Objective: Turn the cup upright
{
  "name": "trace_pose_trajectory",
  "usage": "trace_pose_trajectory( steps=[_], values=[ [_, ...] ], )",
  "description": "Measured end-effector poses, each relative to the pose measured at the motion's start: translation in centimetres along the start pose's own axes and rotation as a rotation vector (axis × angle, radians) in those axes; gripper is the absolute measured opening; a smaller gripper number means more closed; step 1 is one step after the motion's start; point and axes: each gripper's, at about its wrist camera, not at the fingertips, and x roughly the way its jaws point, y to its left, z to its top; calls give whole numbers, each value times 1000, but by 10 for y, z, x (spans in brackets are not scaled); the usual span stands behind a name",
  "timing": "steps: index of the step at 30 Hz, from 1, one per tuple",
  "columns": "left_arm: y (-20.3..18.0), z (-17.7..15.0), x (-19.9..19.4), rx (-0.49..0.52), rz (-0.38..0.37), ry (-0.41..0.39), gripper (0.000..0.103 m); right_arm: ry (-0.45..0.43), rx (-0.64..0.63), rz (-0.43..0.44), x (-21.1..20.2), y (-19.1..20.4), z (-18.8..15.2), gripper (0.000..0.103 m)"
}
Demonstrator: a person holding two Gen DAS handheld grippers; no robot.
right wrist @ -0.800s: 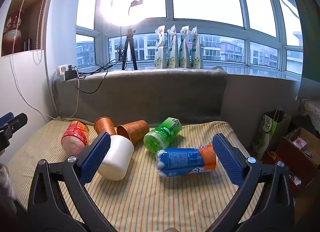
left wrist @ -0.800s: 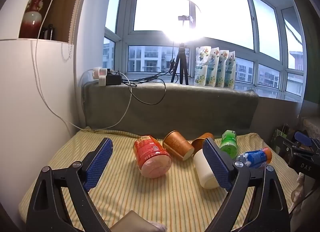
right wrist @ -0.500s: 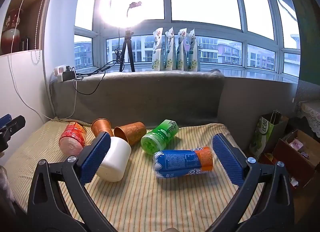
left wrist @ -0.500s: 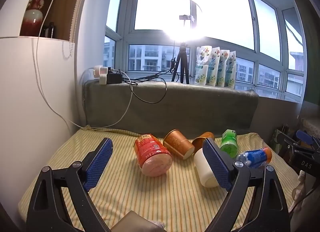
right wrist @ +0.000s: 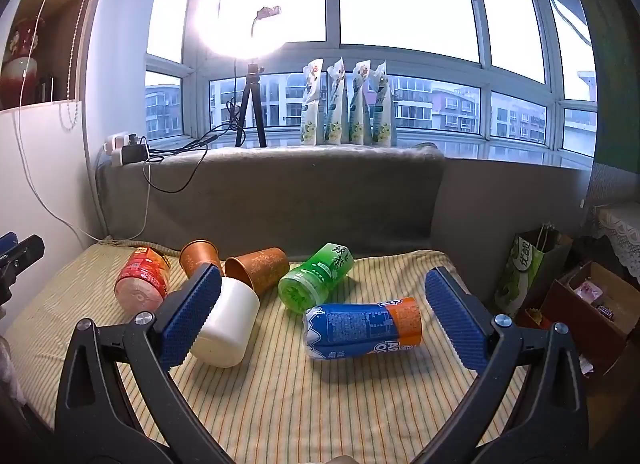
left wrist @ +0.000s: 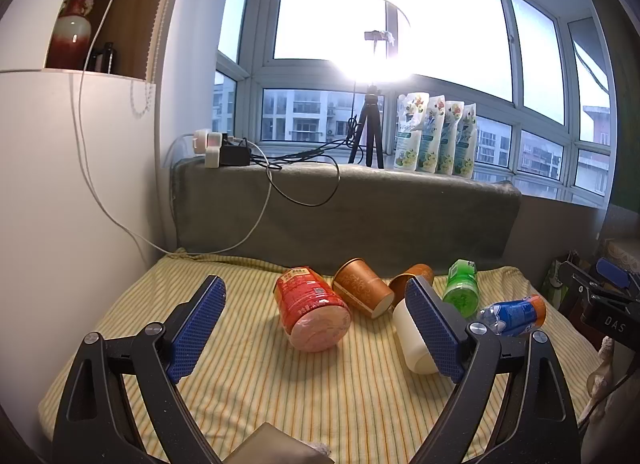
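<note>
Several cups lie on their sides on the striped cloth (left wrist: pixel 256 388): a red cup (left wrist: pixel 310 314) (right wrist: pixel 142 278), two copper cups (left wrist: pixel 362 287) (right wrist: pixel 260 266), a white cup (right wrist: pixel 226 324) (left wrist: pixel 412 344), a green cup (right wrist: pixel 316 278) (left wrist: pixel 462 290) and a blue-orange cup (right wrist: pixel 364 326) (left wrist: pixel 514 314). My left gripper (left wrist: pixel 316 324) is open, held above the cloth in front of the red cup. My right gripper (right wrist: pixel 324 316) is open, with the blue-orange cup between its fingers further ahead. Both are empty.
A grey padded ledge (left wrist: pixel 360 208) runs behind the cups with a power strip (left wrist: pixel 216 148), cables, a tripod lamp (left wrist: pixel 370 136) and several pouches (right wrist: pixel 348 108). A white cabinet (left wrist: pixel 60 184) stands left. A bag (right wrist: pixel 524 264) and boxes stand right of the cloth.
Both views have shifted slightly; the right gripper has drifted a little to the right and the cups sit slightly more left in its view. Nothing was grasped.
</note>
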Motion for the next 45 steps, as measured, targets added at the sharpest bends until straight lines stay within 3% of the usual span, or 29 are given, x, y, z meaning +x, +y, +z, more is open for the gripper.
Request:
trace_pose_trajectory(
  steps=[45],
  values=[
    [-1,-3,0,-5,1,17,92,8,6,1,5,-2,-2,103]
  ],
)
